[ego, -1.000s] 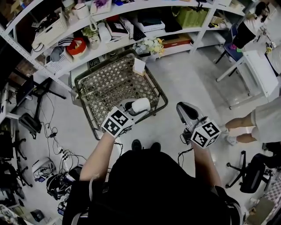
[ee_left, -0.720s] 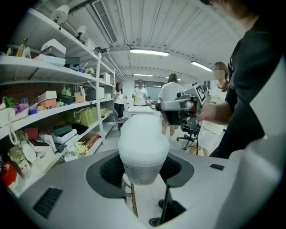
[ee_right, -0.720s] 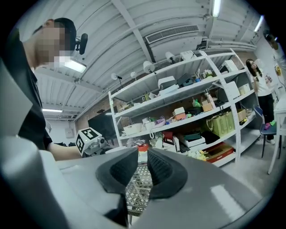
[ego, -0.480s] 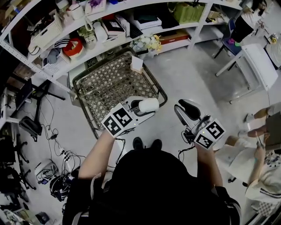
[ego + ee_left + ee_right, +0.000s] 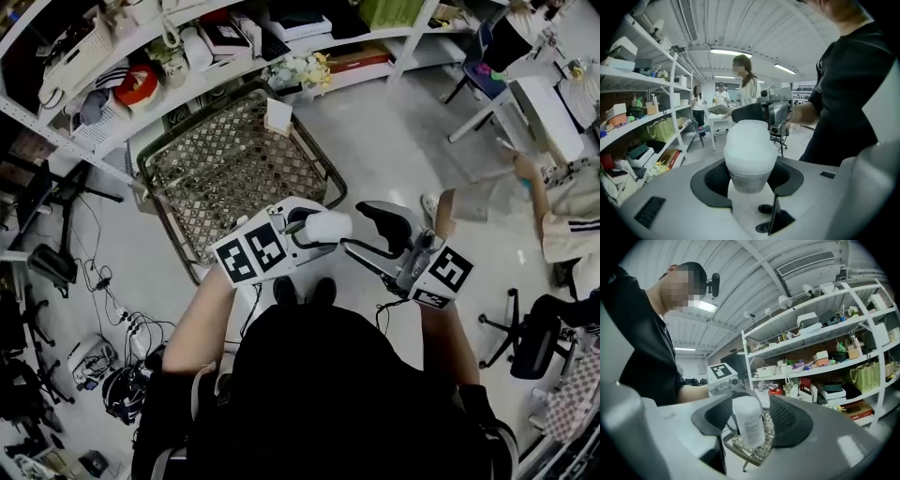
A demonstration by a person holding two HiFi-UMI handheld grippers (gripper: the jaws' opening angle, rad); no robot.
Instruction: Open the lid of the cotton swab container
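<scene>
Left gripper (image 5: 750,179): dark pads (image 5: 711,180) clamped on the lower body of the cotton swab container (image 5: 749,150), one at its 9 o'clock, one at its 3 o'clock. The container is white and rounded, and points away from this gripper toward the other one. Lid (image 5: 748,137): the wider domed end, seated on the body, with a seam line below it.

Right gripper (image 5: 750,423): jaws spread wide, and they have just been opening. The container (image 5: 749,420) stands in the gap between the pads (image 5: 788,420) with air on both sides. Nothing is gripped.

Writing: a paper label (image 5: 751,427) wraps the container body with lines of small grey print, too blurred to read. The brand cannot be made out. Each gripper carries a marker cube (image 5: 250,255) with black-and-white square patterns.

Head view: the container (image 5: 328,226) sits near centre, held in the air in front of the person's chest. The left gripper is at its 9 o'clock, the right gripper (image 5: 358,231) at its 3 o'clock. A wire basket (image 5: 234,159) stands on the floor at 11 o'clock. Shelving (image 5: 70,141) runs behind it from 10 to 1 o'clock, packed with boxes whose print is too small to read.

Hidden: the container's base is buried between the left pads. A second person (image 5: 562,230) at 3 o'clock is cut off by the frame edge.
</scene>
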